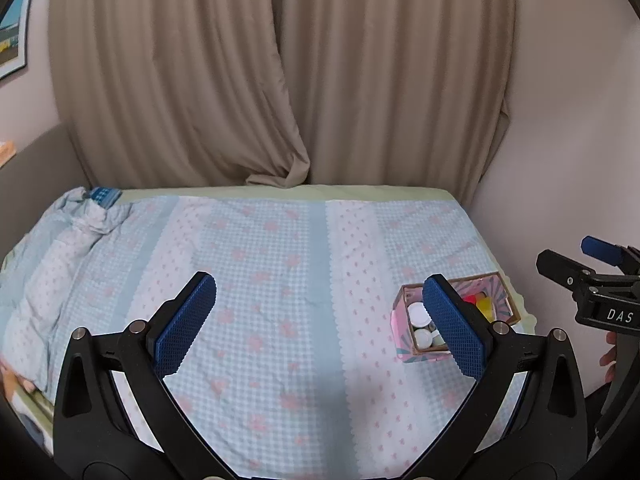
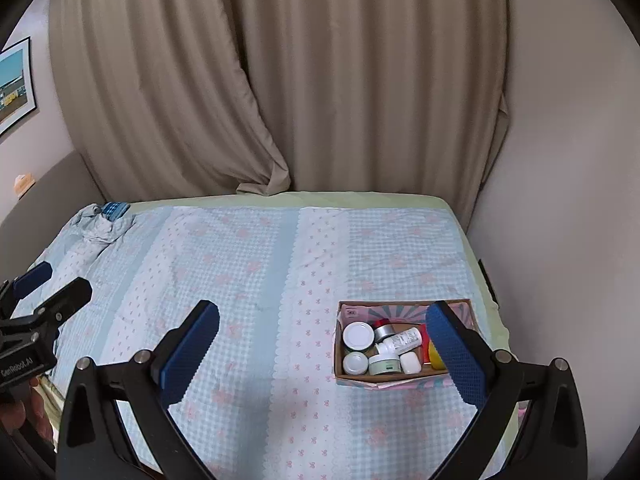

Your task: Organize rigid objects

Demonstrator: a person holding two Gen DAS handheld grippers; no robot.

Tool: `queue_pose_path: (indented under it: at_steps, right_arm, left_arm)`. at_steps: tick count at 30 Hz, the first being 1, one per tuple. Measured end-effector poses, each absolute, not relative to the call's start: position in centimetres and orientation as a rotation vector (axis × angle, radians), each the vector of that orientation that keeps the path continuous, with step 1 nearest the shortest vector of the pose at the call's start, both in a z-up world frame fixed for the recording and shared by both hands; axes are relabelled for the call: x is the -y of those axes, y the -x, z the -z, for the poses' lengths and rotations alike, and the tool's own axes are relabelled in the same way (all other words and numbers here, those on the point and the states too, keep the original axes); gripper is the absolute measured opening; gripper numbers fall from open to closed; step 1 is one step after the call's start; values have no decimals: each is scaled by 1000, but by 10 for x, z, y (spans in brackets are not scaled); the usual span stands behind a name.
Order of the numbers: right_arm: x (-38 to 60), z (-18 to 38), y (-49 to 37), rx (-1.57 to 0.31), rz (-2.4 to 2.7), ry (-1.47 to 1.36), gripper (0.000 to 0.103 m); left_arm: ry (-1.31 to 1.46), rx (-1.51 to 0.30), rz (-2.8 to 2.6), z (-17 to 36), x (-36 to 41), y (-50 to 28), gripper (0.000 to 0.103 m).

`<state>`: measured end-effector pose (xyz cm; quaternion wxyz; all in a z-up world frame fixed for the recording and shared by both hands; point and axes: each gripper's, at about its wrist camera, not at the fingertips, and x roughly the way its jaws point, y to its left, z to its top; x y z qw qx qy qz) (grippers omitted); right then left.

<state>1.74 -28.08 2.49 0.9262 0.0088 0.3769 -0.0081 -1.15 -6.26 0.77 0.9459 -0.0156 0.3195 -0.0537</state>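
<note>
A pink patterned cardboard box [image 2: 464,309] sits on the bed at the right, also in the left wrist view [image 1: 500,286]. It holds white-lidded jars [image 2: 357,335], a silver tin [image 2: 385,333], a white bottle [image 2: 402,340], a pale green jar [image 2: 384,364], a small white piece [image 2: 410,362] and something yellow [image 2: 434,354]. My left gripper [image 1: 320,316] is open and empty above the bed, left of the box. My right gripper [image 2: 322,338] is open and empty, its right finger [image 2: 452,344] in front of the box.
The bed carries a blue-and-pink checked quilt [image 2: 248,264], bunched at the far left [image 2: 96,226]. Beige curtains [image 2: 280,80] hang behind. A wall [image 2: 560,200] runs close on the right. A framed picture [image 2: 14,80] hangs at the left.
</note>
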Motion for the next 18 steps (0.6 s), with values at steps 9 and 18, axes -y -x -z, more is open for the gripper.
queue_pose_path:
  at_steps: [9, 18]
  right_arm:
    - [285, -31, -14, -749, 52, -24, 103]
    - [288, -33, -15, -742, 60, -21, 103]
  left_arm:
    - [16, -642, 119, -8, 69, 9, 103]
    - [20, -643, 122, -8, 71, 6, 103]
